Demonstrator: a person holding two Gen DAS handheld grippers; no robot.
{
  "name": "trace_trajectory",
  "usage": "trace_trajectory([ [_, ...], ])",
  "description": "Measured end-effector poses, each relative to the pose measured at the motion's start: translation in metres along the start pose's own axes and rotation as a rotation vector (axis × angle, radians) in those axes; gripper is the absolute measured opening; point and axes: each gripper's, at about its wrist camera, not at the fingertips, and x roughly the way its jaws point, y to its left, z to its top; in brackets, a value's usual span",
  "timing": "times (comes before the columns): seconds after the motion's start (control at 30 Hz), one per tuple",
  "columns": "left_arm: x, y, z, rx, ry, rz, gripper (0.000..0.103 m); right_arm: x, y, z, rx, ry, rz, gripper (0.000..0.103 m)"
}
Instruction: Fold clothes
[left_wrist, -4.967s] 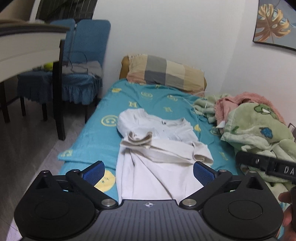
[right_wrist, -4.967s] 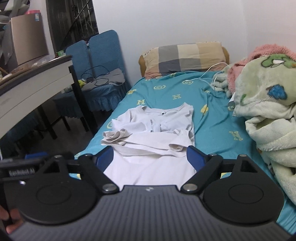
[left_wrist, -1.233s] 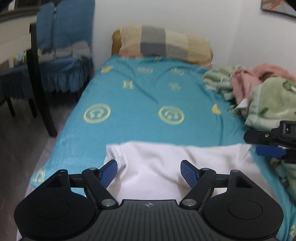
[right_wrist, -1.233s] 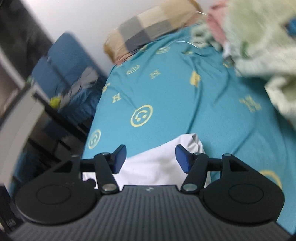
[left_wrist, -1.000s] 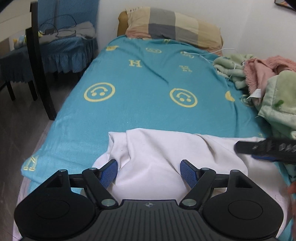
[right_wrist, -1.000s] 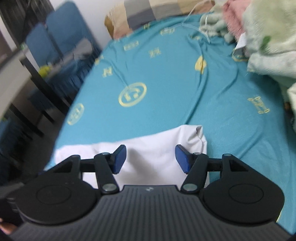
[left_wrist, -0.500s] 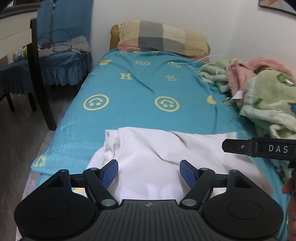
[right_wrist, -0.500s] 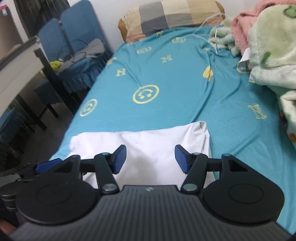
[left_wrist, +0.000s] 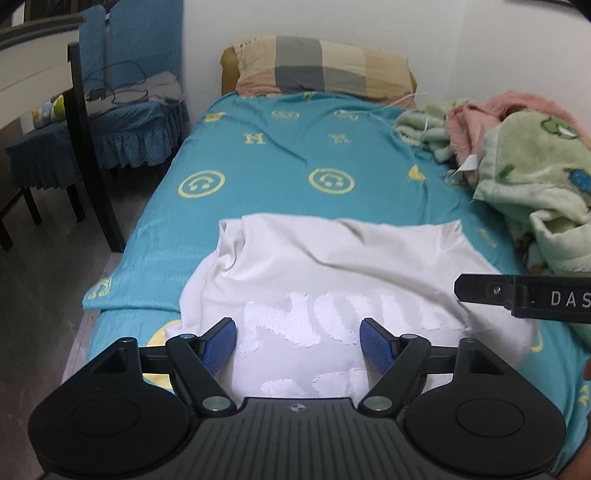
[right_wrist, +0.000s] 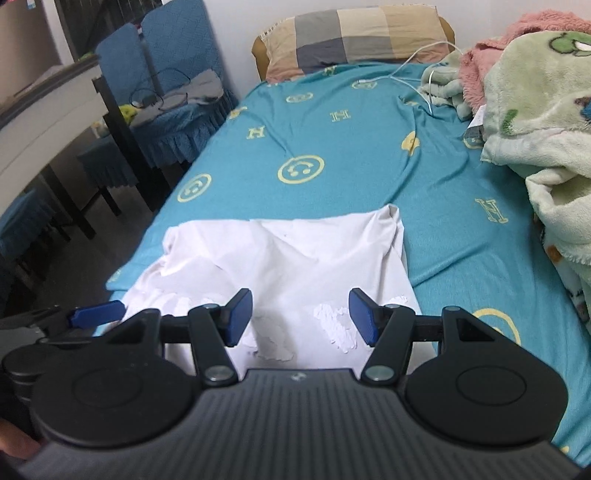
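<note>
At 9 o'clock in the left view stands a chair (left_wrist: 140, 122) with a quilted blue cover and a frilled skirt; a grey cloth and a black cable lie on its seat. The bed (left_wrist: 295, 155) has a smooth teal sheet printed with yellow smiley faces and the letter "H". A checked pillow (left_wrist: 321, 70) in tan and grey lies at 12 o'clock. The white shirt (left_wrist: 332, 266), soft and a little wrinkled, lies folded flat at the near end of the bed; raised white lettering on it cannot be read. The left gripper (left_wrist: 298, 341) has its jaws released, wide apart above the shirt, holding nothing. The right gripper (right_wrist: 301, 317) is also spread wide and empty; its black body carries the letters "DAS". Fluffy green and pink blankets (left_wrist: 535, 166) are heaped at 3 o'clock.
</note>
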Motion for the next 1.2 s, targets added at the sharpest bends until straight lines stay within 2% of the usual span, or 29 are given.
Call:
trace_trajectory([
  [0.2,0.01,0.003,-0.003,0.001,0.023,-0.002,0.079,0.025,-0.003,-0.011,0.012,0.086,-0.009,0.06],
  [0.37,0.002,0.003,-0.001,-0.013,0.026,0.0,0.077,0.031,-0.005,-0.011,0.037,0.108,-0.006,0.06],
  [0.57,-0.03,0.012,-0.007,-0.14,0.05,-0.008,0.079,0.023,-0.008,-0.012,0.034,0.092,-0.001,0.06],
  [0.63,-0.039,0.021,-0.011,-0.222,0.064,0.0,0.082,0.02,-0.008,-0.011,0.037,0.089,-0.001,0.06],
  [0.7,-0.043,0.036,-0.018,-0.346,0.091,-0.031,0.082,0.019,-0.01,-0.009,0.051,0.089,0.001,0.06],
  [0.8,-0.034,0.058,-0.032,-0.549,0.156,-0.137,0.082,0.015,-0.014,-0.007,0.097,0.084,0.02,0.06],
  [0.9,-0.017,0.071,-0.044,-0.694,0.191,-0.236,0.082,0.01,-0.023,-0.005,0.171,0.075,0.046,0.06],
  [1.07,0.008,0.086,-0.056,-0.828,0.174,-0.255,0.081,0.003,-0.038,-0.002,0.326,0.064,0.113,0.061],
  [1.2,0.014,0.092,-0.056,-0.895,0.131,-0.275,0.079,-0.007,-0.05,-0.001,0.489,0.051,0.243,0.062],
])
